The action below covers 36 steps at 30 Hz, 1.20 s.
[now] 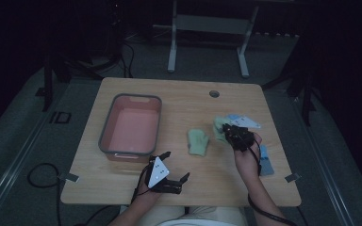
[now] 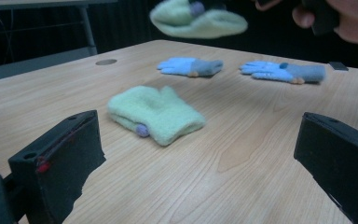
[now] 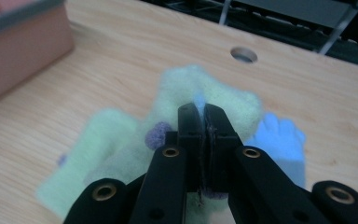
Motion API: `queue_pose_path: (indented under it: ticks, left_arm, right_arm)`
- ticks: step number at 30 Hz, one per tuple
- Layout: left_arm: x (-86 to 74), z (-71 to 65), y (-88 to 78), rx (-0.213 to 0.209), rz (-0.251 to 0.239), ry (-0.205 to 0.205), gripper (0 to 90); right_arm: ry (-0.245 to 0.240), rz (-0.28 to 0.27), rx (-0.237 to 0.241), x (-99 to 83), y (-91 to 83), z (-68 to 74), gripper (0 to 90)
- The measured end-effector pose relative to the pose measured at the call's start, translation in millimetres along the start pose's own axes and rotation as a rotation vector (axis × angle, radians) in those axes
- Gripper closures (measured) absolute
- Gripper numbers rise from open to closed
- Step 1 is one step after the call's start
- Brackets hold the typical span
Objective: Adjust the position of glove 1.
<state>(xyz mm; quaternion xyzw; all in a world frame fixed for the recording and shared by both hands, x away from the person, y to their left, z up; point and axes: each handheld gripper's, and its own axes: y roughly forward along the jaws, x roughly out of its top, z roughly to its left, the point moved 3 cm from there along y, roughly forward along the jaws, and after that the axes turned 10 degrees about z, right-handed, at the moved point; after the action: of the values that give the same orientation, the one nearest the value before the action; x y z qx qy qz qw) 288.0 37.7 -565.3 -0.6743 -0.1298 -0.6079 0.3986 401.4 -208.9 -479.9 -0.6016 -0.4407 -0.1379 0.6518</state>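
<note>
Lifting a pale green mitten [image 1: 220, 130] off the wooden desk [image 1: 179, 188], you work beside a pink bin with a grey rim [image 1: 104, 132] that sits well apart on the far left side. Your right gripper [image 1: 229, 129] is clamped tight on the mitten's fleece, as the right gripper view shows, with the cloth [image 3: 200, 93] bunched around the closed tips and its small purple dot [image 3: 158, 135] just beside them. From the left gripper view the mitten [image 2: 198, 21] hangs clear of the desk, sagging at both ends.

That sag is the guide to handling: the mitten looks light, soft and limp, not slippery, and nothing about it seems fragile. A pinch through a thick fold near the cuff should hold better than a nip at the edge, since loose fleece can slide out.

A second green mitten [image 1: 198, 142] lies flat near the middle of the desk. Two blue gloves rest on the right: one [image 1: 265, 161] just beside your right forearm, the other [image 1: 238, 119] beyond the raised mitten.

Your right hand [image 1: 247, 153] reaches forward and leftward, wrist raised, gripper pointing toward the bin. Your left gripper [image 1: 175, 165] rests low at the near edge, jaws spread wide and holding nothing, aimed across at the mitten lying flat.
</note>
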Motion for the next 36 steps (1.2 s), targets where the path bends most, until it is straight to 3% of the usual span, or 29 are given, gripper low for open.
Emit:
queue_pose_path:
  ticks: [5, 9, 18, 21, 22, 36]
  left_arm:
    - [0.0, -0.3, -0.1, -0.001, 0.0, 0.003, 0.8]
    - [-0.1, 0.2, -0.1, -0.007, -0.003, -0.005, 0.8]
    - [-0.1, -0.1, -0.2, -0.005, -0.003, 0.003, 0.8]
    - [-0.1, -0.2, -0.2, -0.003, -0.001, 0.003, 0.8]
    - [0.0, -0.9, 0.0, -0.001, 0.0, 0.007, 0.8]
    - [0.4, 0.8, 1.0, 0.002, 0.001, -0.018, 0.8]
  right_arm:
    - [0.001, -0.026, 0.013, 16.6, -2.4, 19.0, 87.0]
    - [-0.027, -0.018, 0.04, 20.9, 7.3, 35.4, 87.0]
    - [-0.039, 0.034, 0.068, 9.2, 32.7, 60.9, 87.0]
    - [-0.04, 0.04, 0.073, 7.4, 34.7, 62.6, 87.0]
    - [-0.055, 0.066, 0.074, -1.7, 43.5, 70.2, 86.9]
    - [-0.09, 0.128, 0.067, -20.0, 63.3, 75.0, 86.4]
